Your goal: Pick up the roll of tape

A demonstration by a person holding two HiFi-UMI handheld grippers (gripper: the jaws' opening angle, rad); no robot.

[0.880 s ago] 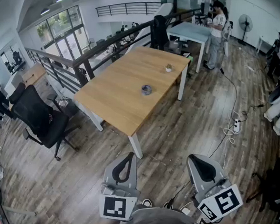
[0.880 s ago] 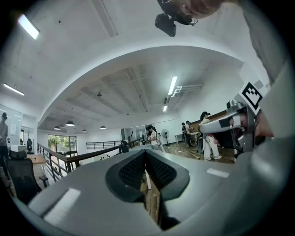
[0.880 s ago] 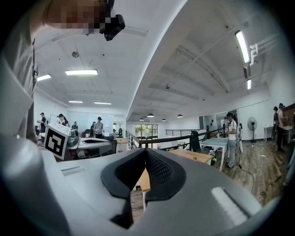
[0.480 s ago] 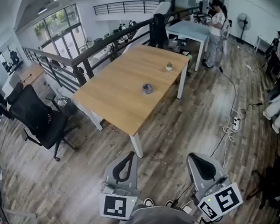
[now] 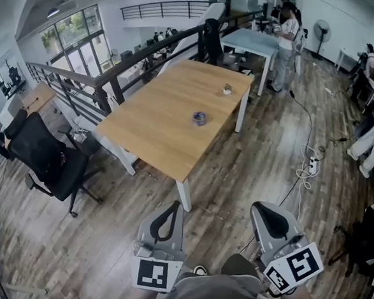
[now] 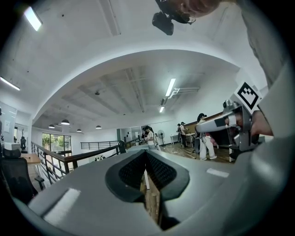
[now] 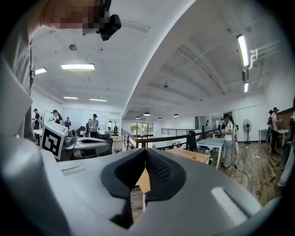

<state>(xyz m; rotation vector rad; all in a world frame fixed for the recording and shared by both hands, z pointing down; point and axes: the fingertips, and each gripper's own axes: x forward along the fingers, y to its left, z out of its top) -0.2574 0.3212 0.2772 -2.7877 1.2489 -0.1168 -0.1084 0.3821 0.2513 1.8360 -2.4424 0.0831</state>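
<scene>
The roll of tape [image 5: 199,118], small, grey and blue, lies flat near the middle of a light wooden table [image 5: 153,125]. Both grippers are low in the head view, over the floor and well short of the table's near corner. My left gripper [image 5: 175,206] is shut with nothing in it, its tips meeting in the left gripper view [image 6: 146,152]. To its right, my right gripper [image 5: 257,206] is also shut and empty, and its tips meet in the right gripper view [image 7: 146,150]. I cannot make out the tape in either gripper view.
A small pale object [image 5: 226,90] sits near the table's far right edge. A black office chair [image 5: 47,162] stands left of the table, with a dark railing [image 5: 114,67] behind it. Cables and a power strip [image 5: 313,165] lie on the floor at right. A person [image 5: 288,36] stands by a far desk.
The head view has shifted slightly, so the table sits a touch further right. A knee has come into view between the grippers. Both grippers keep their places and stay shut.
</scene>
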